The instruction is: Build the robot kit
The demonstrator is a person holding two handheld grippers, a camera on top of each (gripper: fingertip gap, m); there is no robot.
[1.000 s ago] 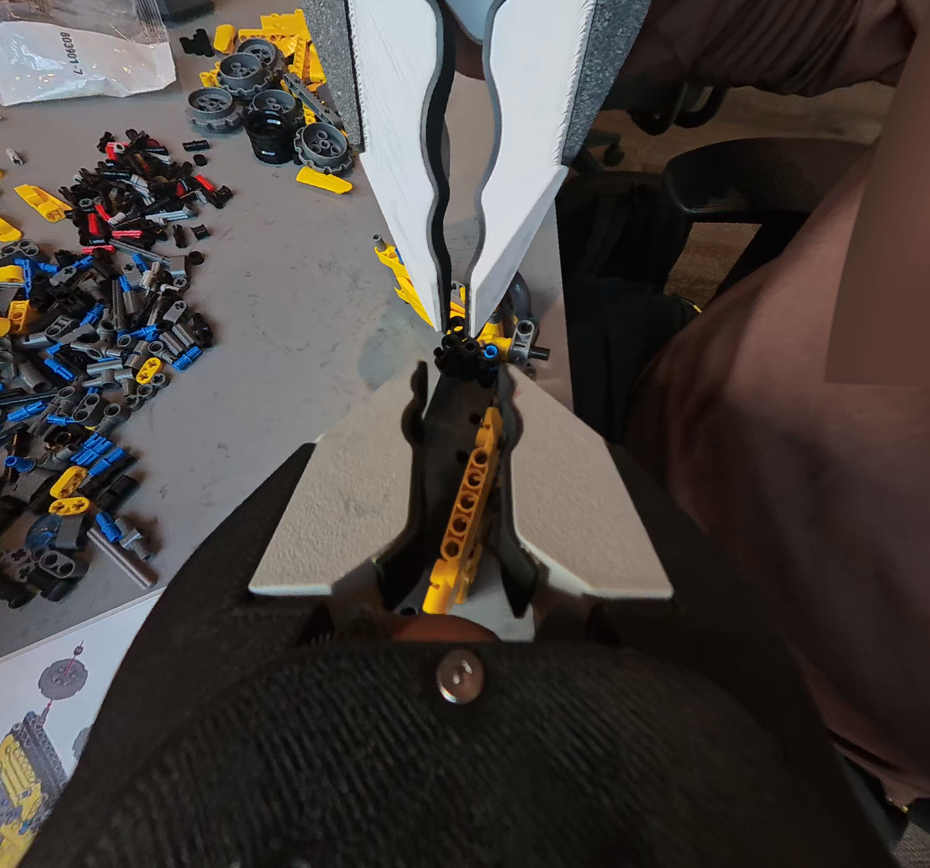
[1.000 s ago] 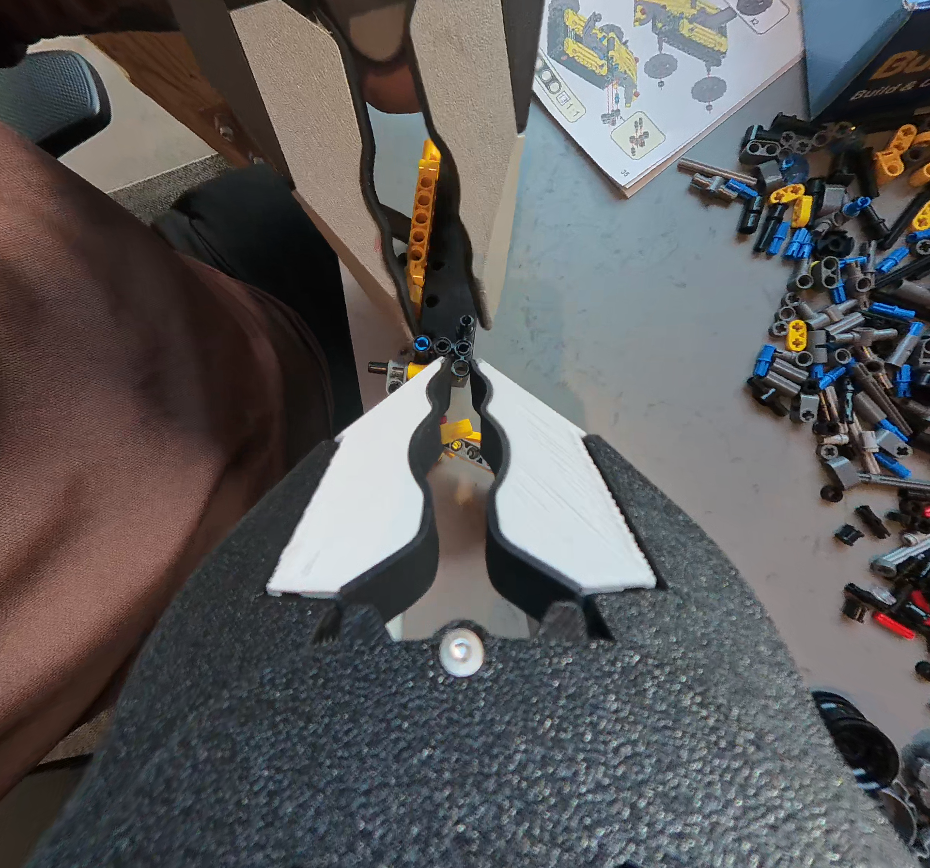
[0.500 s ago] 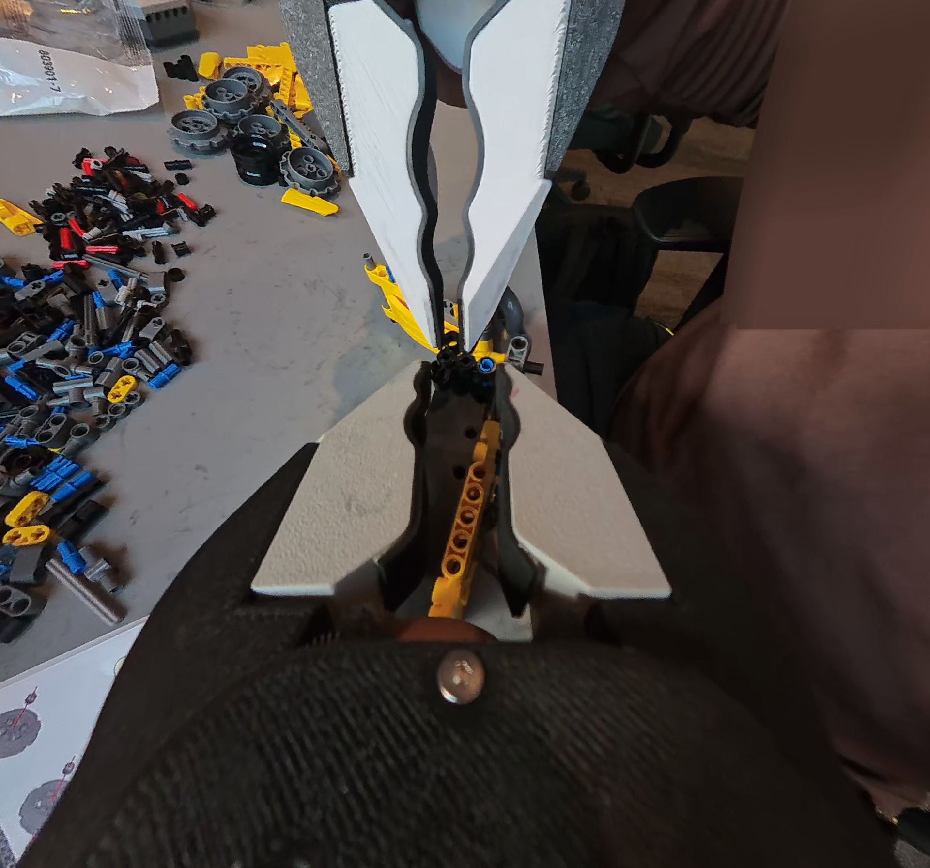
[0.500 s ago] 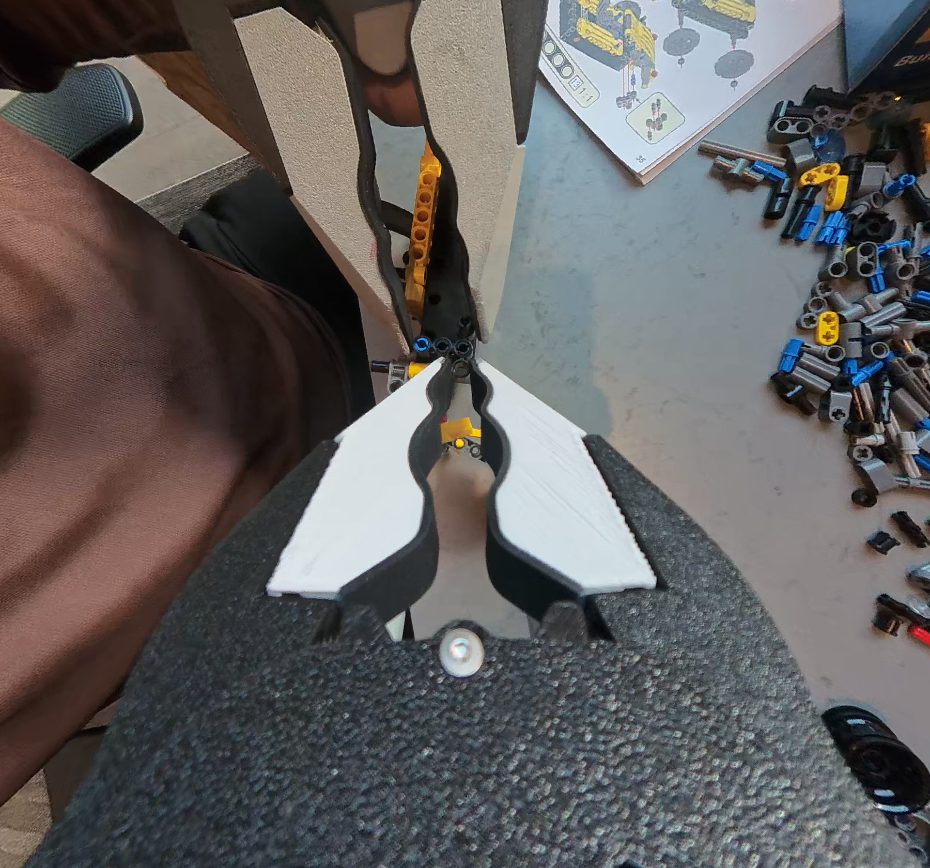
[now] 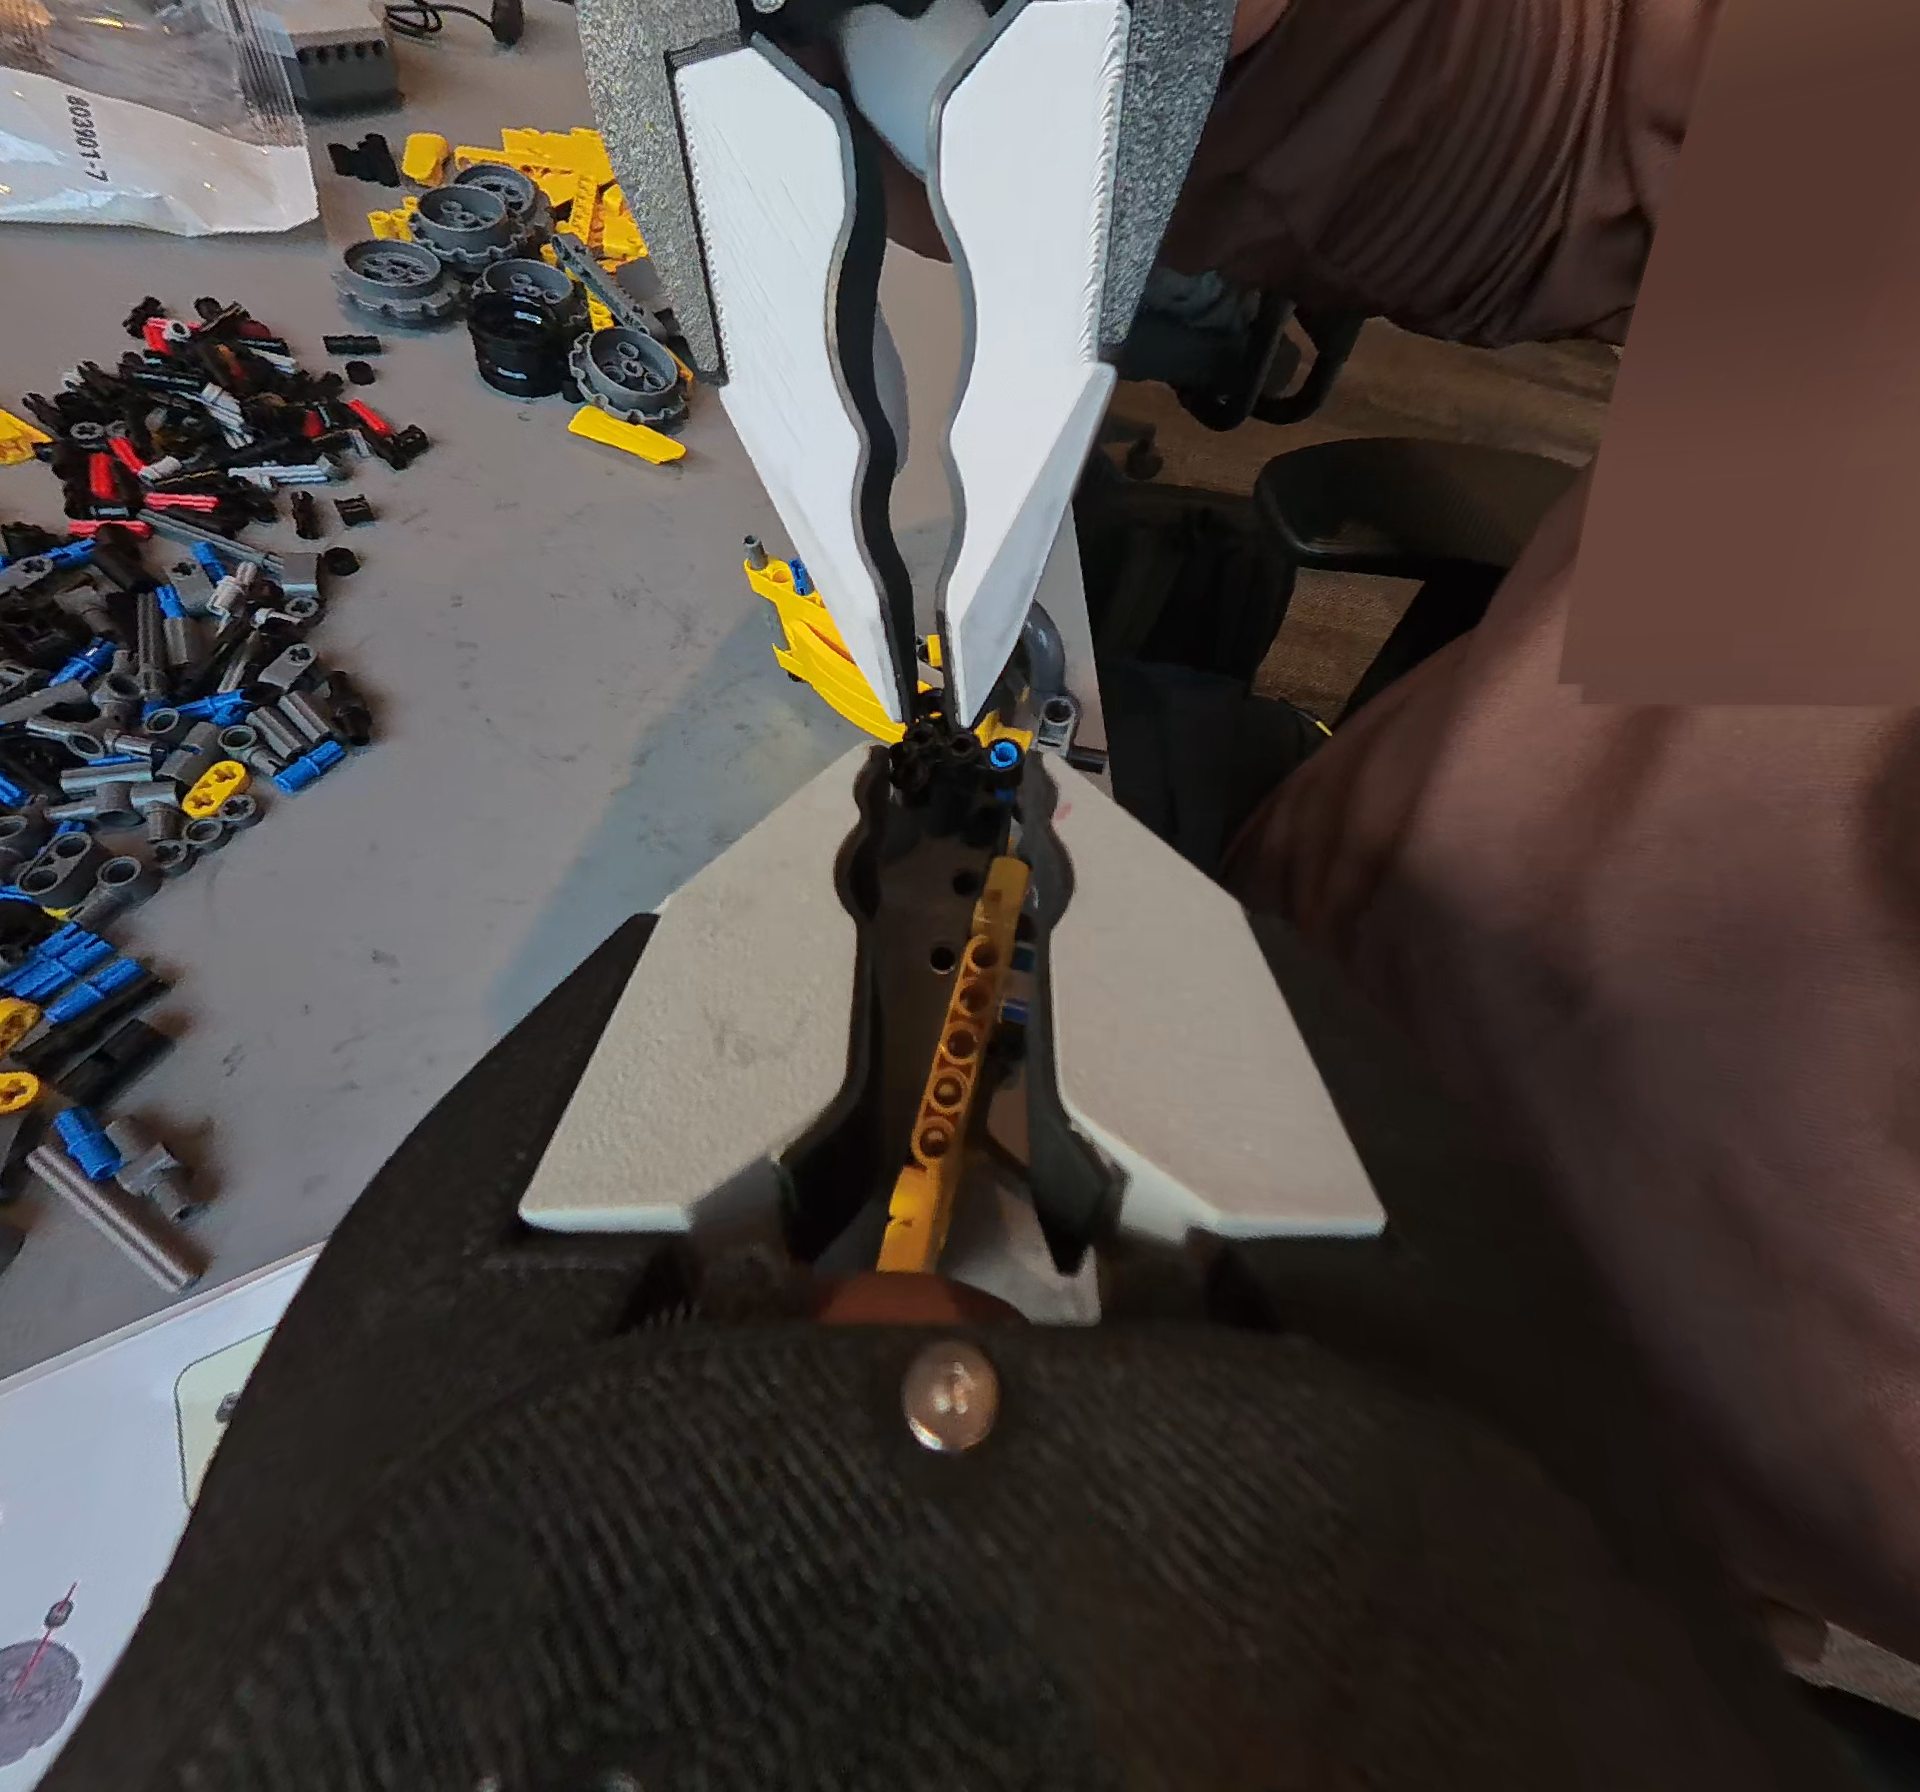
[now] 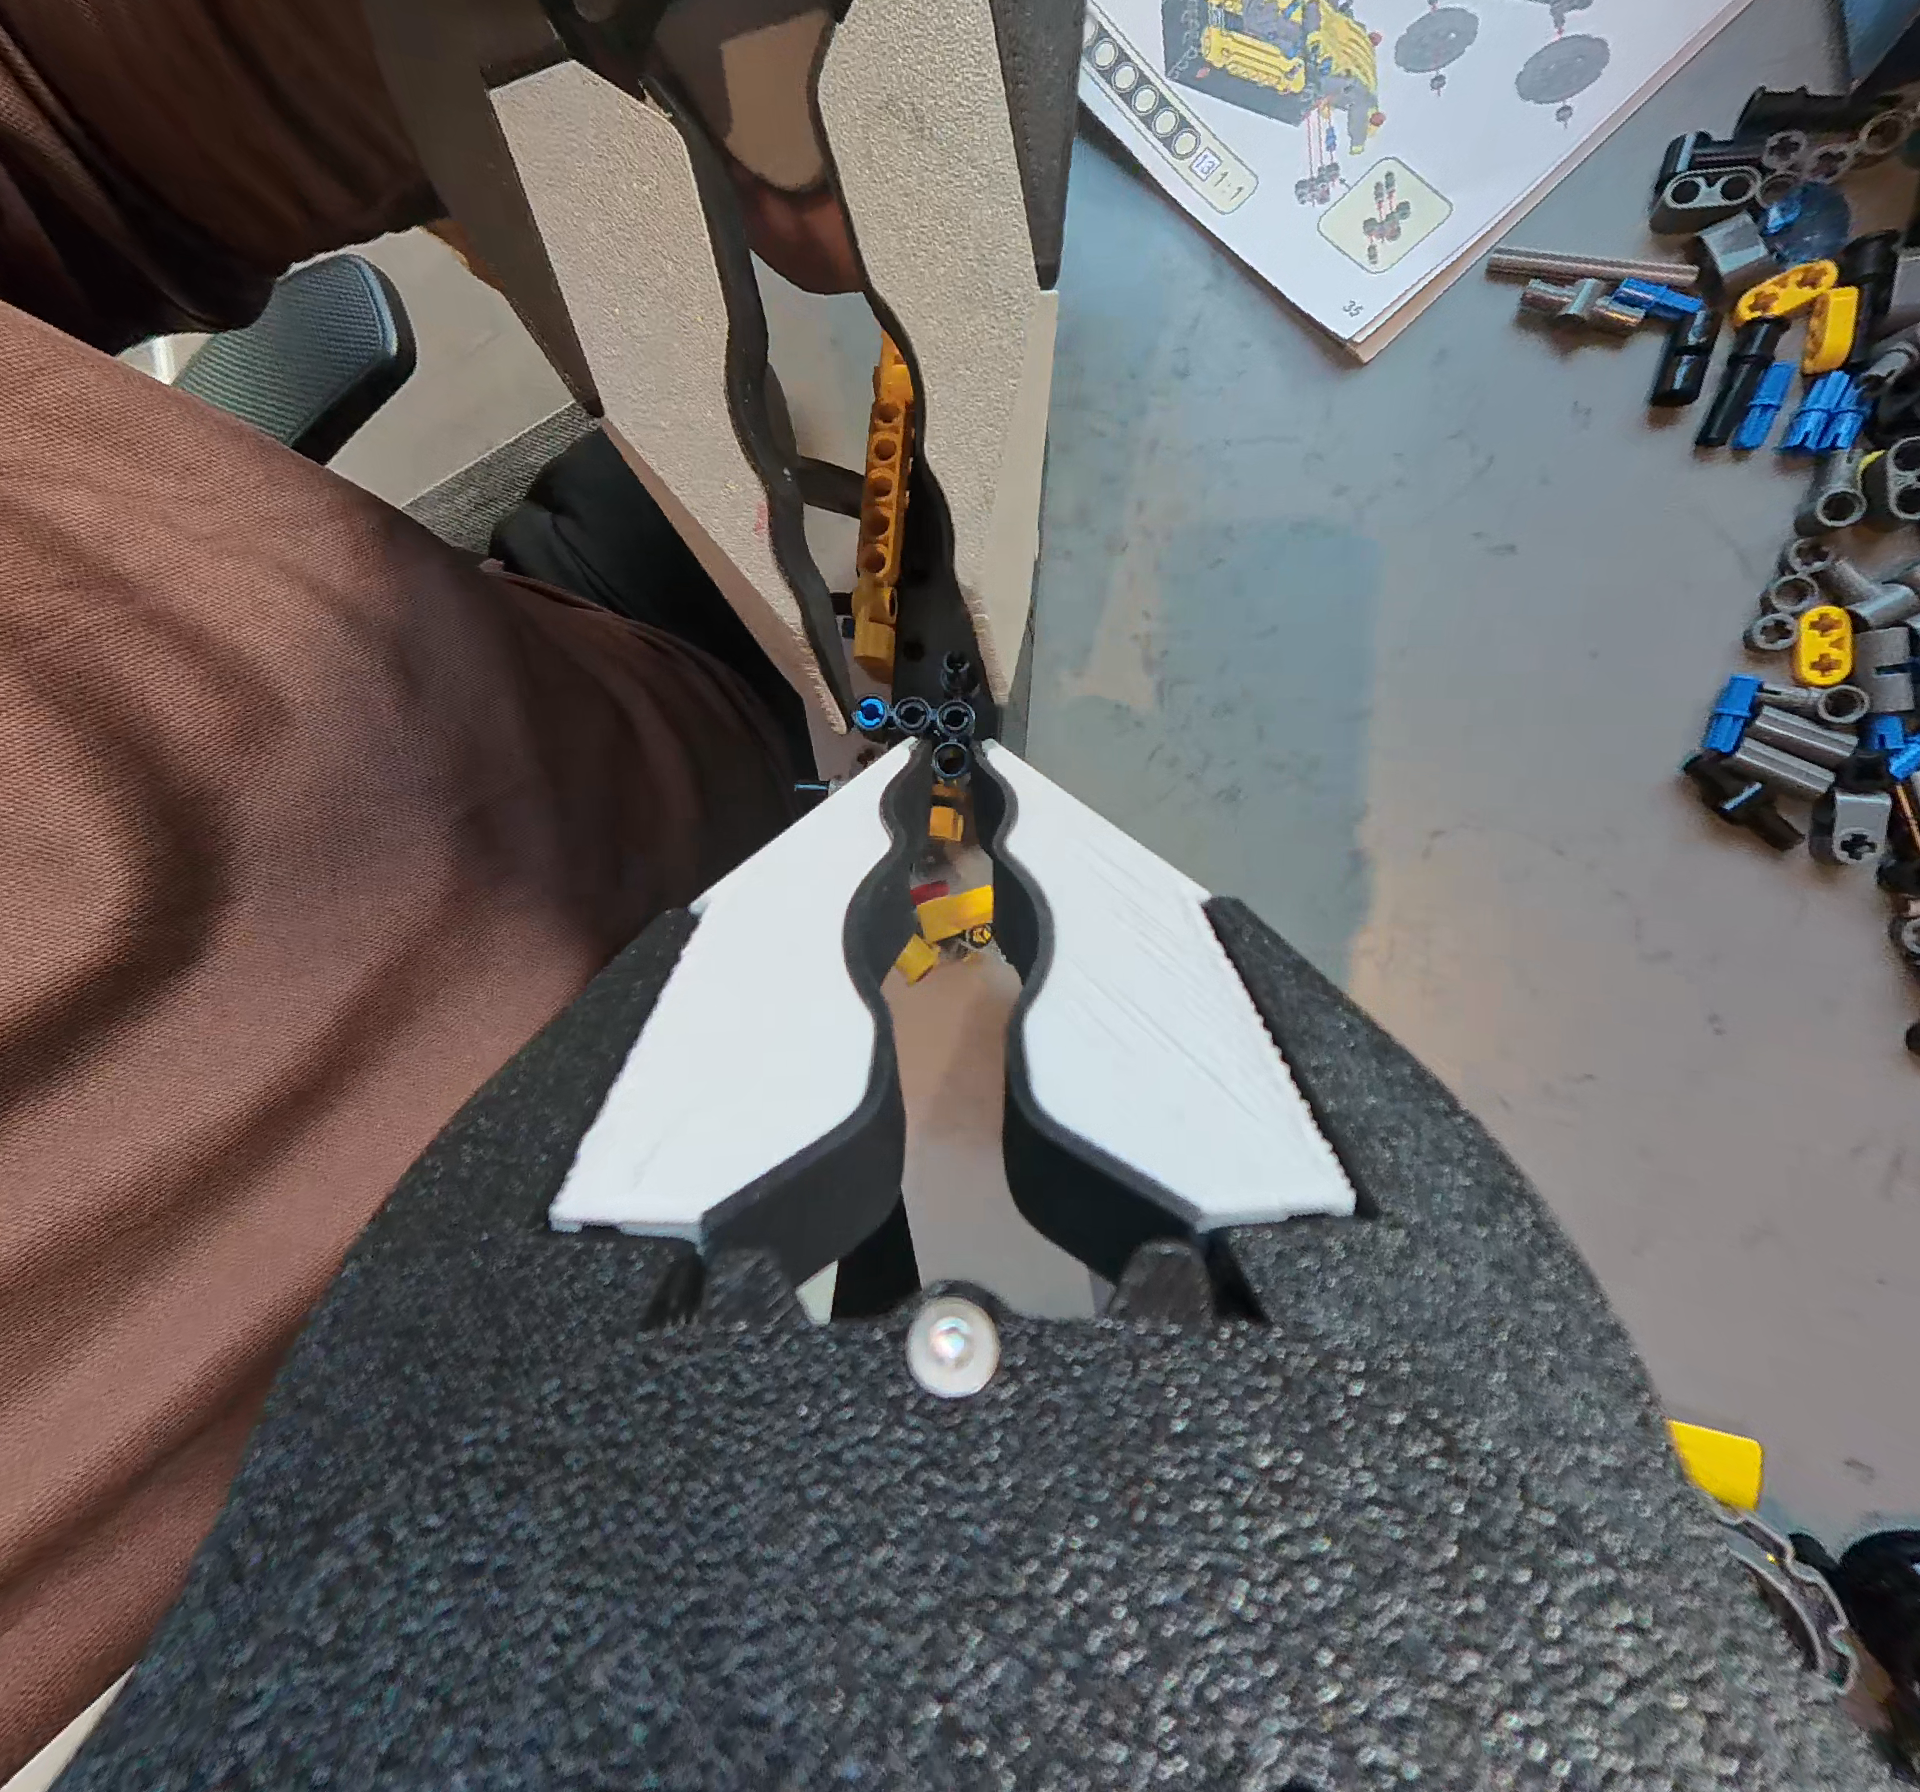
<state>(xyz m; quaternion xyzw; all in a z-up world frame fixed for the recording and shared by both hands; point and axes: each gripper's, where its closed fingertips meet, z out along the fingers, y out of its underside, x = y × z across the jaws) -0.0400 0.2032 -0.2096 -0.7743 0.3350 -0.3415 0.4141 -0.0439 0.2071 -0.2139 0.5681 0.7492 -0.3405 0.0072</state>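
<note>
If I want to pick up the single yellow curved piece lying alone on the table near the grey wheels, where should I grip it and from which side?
Grip the yellow curved piece across its narrow width at the middle, coming straight down from above. It lies flat and long on the grey table, with bare surface along both long edges, so fingers probably fit there. The wheels crowd its far side, so avoid a sideways approach.

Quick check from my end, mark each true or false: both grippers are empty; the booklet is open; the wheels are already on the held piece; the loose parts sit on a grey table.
1. Both grippers are empty. False: the left gripper is shut on a black and yellow assembly; the right gripper pinches its black pin.
2. The booklet is open. True.
3. The wheels are mounted. False: they lie loose.
4. Loose parts sit on a grey table. True.
</note>
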